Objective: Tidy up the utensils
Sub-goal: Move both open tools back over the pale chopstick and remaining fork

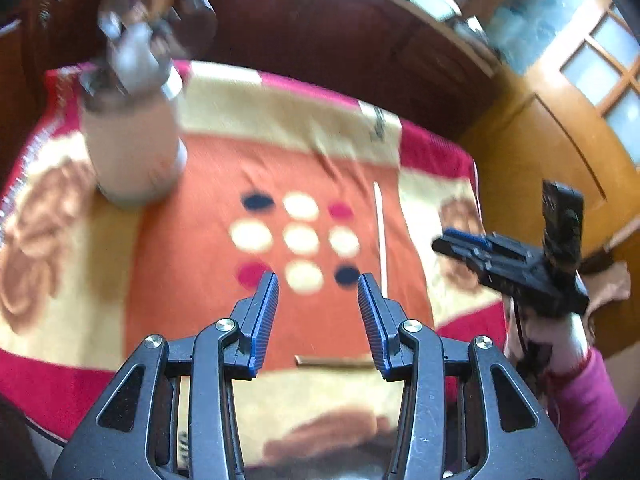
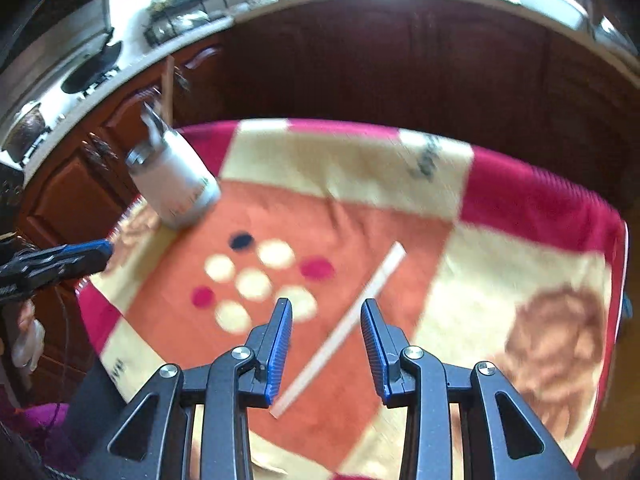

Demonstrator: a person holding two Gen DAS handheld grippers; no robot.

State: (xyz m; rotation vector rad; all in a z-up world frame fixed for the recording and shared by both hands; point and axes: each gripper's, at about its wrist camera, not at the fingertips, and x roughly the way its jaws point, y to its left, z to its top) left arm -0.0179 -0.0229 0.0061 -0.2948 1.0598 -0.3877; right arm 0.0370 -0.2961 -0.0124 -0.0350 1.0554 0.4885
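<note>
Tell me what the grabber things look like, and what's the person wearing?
Each gripper, the left gripper and the right gripper, has a black frame with triangle cut-outs, silver bolts and blue ribbed pads. The person's sleeve is pink.

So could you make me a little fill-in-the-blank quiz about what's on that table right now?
1. The spoons stand in a white ____ at the far left of the blanket.
2. A pale stick lies flat on the ____ part of the blanket, ahead of the right gripper.
3. The jaws of the left gripper are ____, with nothing between them.
4. The nine dots on the blanket form a ____.

Missing words: holder; orange; open; square
</note>
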